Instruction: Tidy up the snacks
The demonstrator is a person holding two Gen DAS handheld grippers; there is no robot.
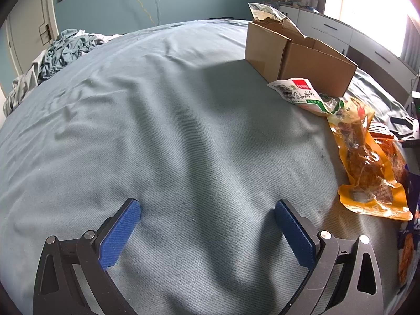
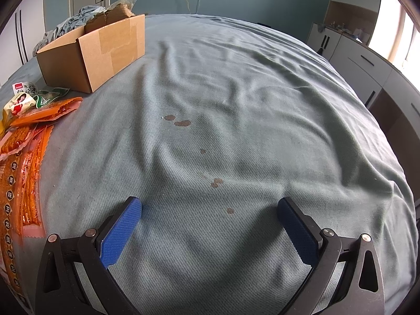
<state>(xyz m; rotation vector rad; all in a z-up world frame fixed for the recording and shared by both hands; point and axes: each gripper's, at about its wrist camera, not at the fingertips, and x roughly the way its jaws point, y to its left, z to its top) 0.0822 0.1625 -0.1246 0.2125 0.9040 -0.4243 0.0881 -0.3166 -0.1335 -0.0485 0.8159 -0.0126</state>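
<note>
An open cardboard box (image 1: pixel 312 63) stands on the blue-grey bed; it also shows in the right wrist view (image 2: pixel 105 52) at upper left. Beside it lie snack packs: a white and green pack (image 1: pixel 299 93), a yellow pack of brown meat (image 1: pixel 367 162), and orange spicy-strip packs (image 2: pixel 23 168). A white pack with a woman's picture (image 2: pixel 21 102) lies near the box. My left gripper (image 1: pixel 207 207) is open and empty over bare sheet, left of the snacks. My right gripper (image 2: pixel 210 204) is open and empty, right of the snacks.
A heap of crumpled blue-grey cloth (image 1: pixel 65 50) lies at the bed's far left corner. Several brown stains (image 2: pixel 181 122) mark the sheet. White drawers (image 2: pixel 367 65) stand along the right wall under a bright window. A black object (image 1: pixel 404 128) sits past the snacks.
</note>
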